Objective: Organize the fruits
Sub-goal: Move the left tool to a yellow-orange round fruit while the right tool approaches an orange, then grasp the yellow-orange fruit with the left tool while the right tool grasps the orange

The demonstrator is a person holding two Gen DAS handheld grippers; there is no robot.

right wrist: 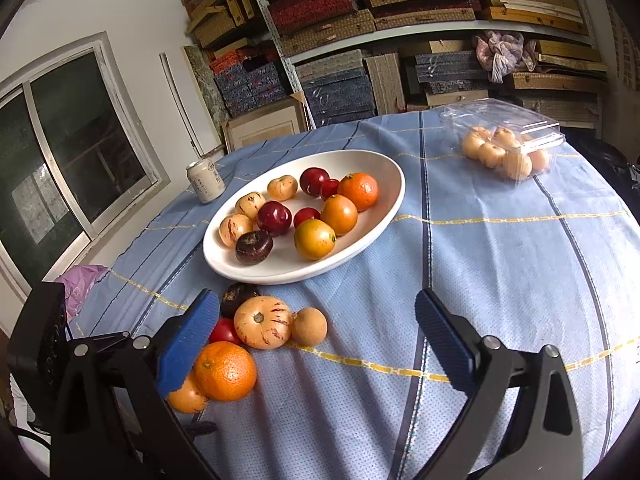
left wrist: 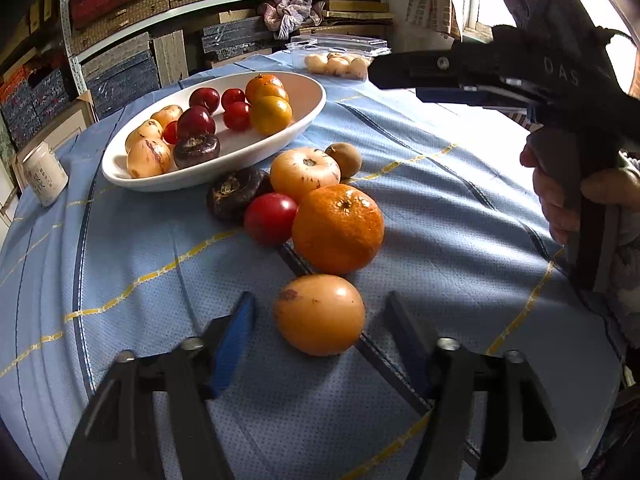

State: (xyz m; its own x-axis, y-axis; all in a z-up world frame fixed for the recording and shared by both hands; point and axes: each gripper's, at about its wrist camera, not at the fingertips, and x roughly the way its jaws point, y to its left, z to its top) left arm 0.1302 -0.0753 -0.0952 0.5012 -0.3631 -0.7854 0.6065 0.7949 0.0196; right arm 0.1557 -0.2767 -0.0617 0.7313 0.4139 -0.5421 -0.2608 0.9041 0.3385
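My left tongs (left wrist: pixel 320 344) stand apart, straddling the smooth yellow-orange round fruit (left wrist: pixel 319 314) low in the frame, pads not touching. I'd centre, squeeze gently (it may roll), then carry it to the white oval bowl (left wrist: pixel 280 142) upper left. Right tongs (right wrist: pixel 320 344) gape empty.

Left hand-held gripper (left wrist: pixel 320 334): two black angular finger arms are seen, each lined on its inner face with a blue ribbed pad and fastened by round silver screws near the base.

Right hand-held gripper (right wrist: pixel 318 344): the same black arms, textured blue pads and silver screw heads are shown. Seen from the left wrist view, its black body carries a single small screw and faint raised lettering.

Hand (left wrist: pixel 576 196): a pale knitted sleeve is worn at the wrist.
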